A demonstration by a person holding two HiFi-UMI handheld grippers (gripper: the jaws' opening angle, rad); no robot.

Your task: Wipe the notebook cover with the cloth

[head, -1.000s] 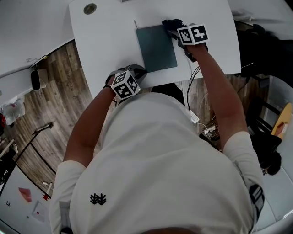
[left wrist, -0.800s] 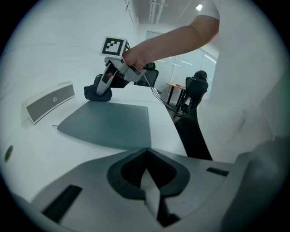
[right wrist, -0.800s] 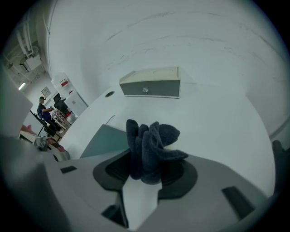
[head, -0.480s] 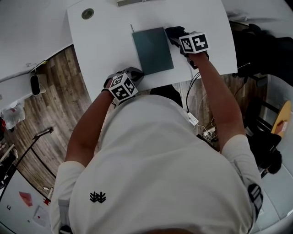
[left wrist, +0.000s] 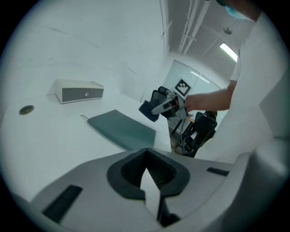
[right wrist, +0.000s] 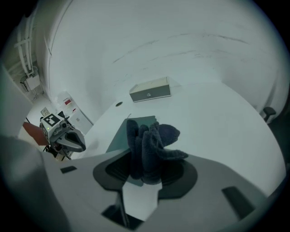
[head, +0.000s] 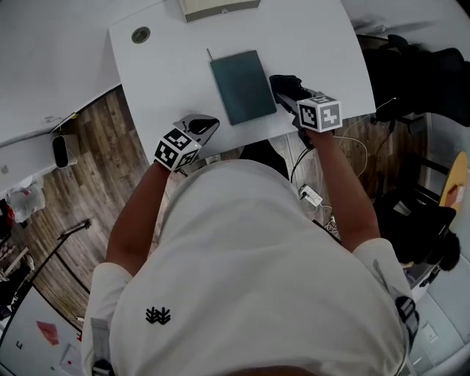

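Note:
A dark teal notebook (head: 242,87) lies closed on the white table (head: 169,66); the left gripper view also shows this notebook (left wrist: 121,129). My right gripper (head: 297,99) is shut on a bunched dark blue cloth (head: 286,87), just off the notebook's right edge near its front corner. From the left gripper view the cloth (left wrist: 147,110) looks lifted off the table. In the right gripper view the cloth (right wrist: 152,145) fills the jaws of my right gripper (right wrist: 145,170), with the notebook (right wrist: 131,129) behind. My left gripper (head: 200,126) is shut and holds nothing, left of the notebook at the table's front edge.
A beige box (head: 219,7) stands at the table's far edge. A round cable grommet (head: 140,34) sits at the far left corner. Cables (head: 312,194) hang below the front edge on the right. Wooden floor (head: 81,183) lies to the left.
My right gripper drew the cloth from the notebook's far right corner back toward the front, beside its right edge. The left gripper slid left, away from the notebook's front corner.

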